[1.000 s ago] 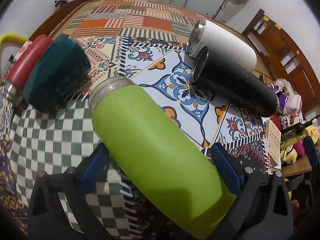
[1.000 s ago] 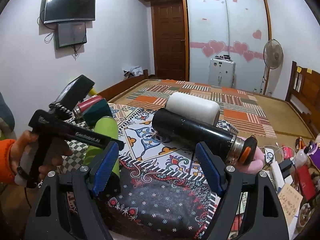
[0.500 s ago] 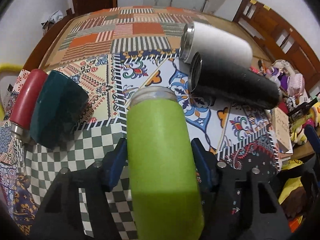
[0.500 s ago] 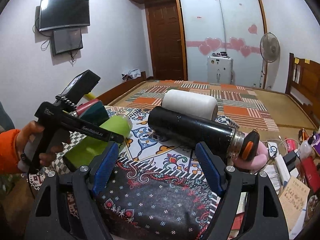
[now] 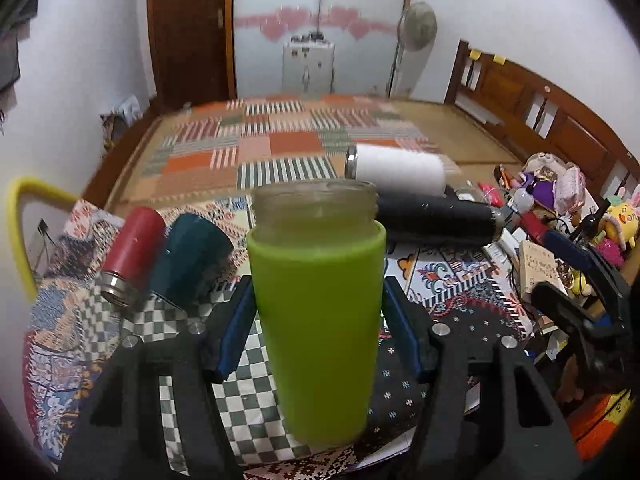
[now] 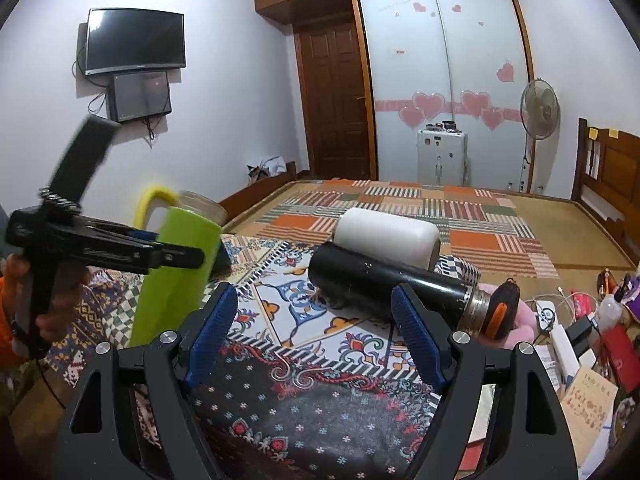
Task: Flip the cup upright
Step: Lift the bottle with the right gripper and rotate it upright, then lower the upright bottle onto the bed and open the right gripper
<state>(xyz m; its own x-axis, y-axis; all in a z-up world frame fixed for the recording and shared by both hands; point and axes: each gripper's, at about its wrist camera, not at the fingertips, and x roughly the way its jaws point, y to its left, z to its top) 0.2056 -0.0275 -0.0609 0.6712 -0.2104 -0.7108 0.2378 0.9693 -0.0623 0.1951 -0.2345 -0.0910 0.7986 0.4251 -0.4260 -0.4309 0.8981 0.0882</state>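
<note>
A lime-green cup [image 5: 316, 312] with a clear glass mouth stands almost upright, mouth up, between the blue pads of my left gripper [image 5: 316, 316], which is shut on its body. In the right wrist view the same green cup [image 6: 176, 276] shows at left, tilted slightly, held by the left gripper [image 6: 176, 258]; its base is near the checkered cloth, and I cannot tell whether it touches. My right gripper [image 6: 314, 328] is open and empty above the patterned cloth, apart from the cup.
A black flask [image 5: 436, 220] and a white cup [image 5: 396, 168] lie on their sides at the right. A red flask [image 5: 132, 252] and a dark teal cup [image 5: 188, 260] lie at the left. Clutter and toys [image 5: 560, 200] crowd the right edge.
The left gripper has swung the green cup from lying on its side to nearly upright with the mouth up. The right gripper has stayed open and nearly still.
</note>
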